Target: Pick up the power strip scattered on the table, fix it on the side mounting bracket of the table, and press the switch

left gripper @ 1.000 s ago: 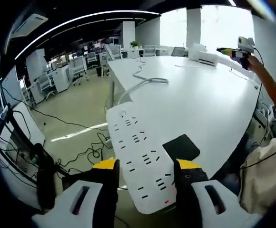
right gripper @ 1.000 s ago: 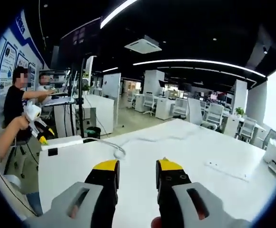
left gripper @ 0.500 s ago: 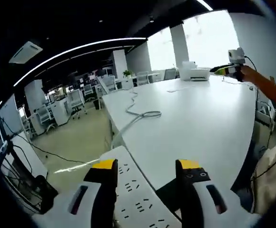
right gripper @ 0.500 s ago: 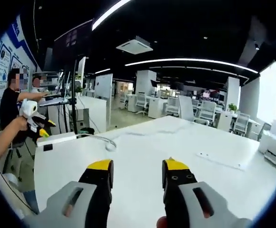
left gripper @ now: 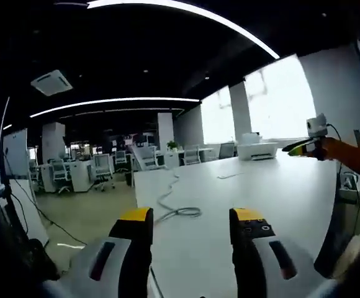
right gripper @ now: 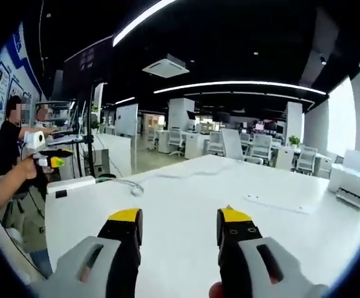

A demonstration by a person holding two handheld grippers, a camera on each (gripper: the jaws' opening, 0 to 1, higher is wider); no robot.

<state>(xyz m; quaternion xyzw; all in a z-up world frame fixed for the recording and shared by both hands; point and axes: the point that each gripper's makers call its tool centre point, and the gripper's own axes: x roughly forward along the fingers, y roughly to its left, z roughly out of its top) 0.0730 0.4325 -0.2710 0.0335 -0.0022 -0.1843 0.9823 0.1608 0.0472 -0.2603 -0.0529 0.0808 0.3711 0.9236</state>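
The left hand-held gripper [left gripper: 189, 217] has its two yellow-tipped jaws spread apart, and nothing sits between them. It points level, out across the big white table [left gripper: 273, 198]. The right hand-held gripper [right gripper: 179, 217] is spread wide too and holds nothing. It also points flat over the table top.

Past the right jaws, at the far left corner of the table, lies the long white plastic power strip [right gripper: 79, 184]. It rests flat at the table edge, just beside a small black square block [right gripper: 61, 193]. Its long side runs along that edge. A thin white cord [right gripper: 133, 186] runs from it and curls on the table. In the left gripper view the same white cord [left gripper: 179, 210] makes a loop just past the jaws.

In the right gripper view the left hand-held gripper is seen from afar, raised just above and to the left of the power strip, so the left hand is much nearer to it. The right one is well apart from it, far across the table. I think the left one should tip down toward the strip next.

A white printer [right gripper: 351, 185] sits at the far right of the table.
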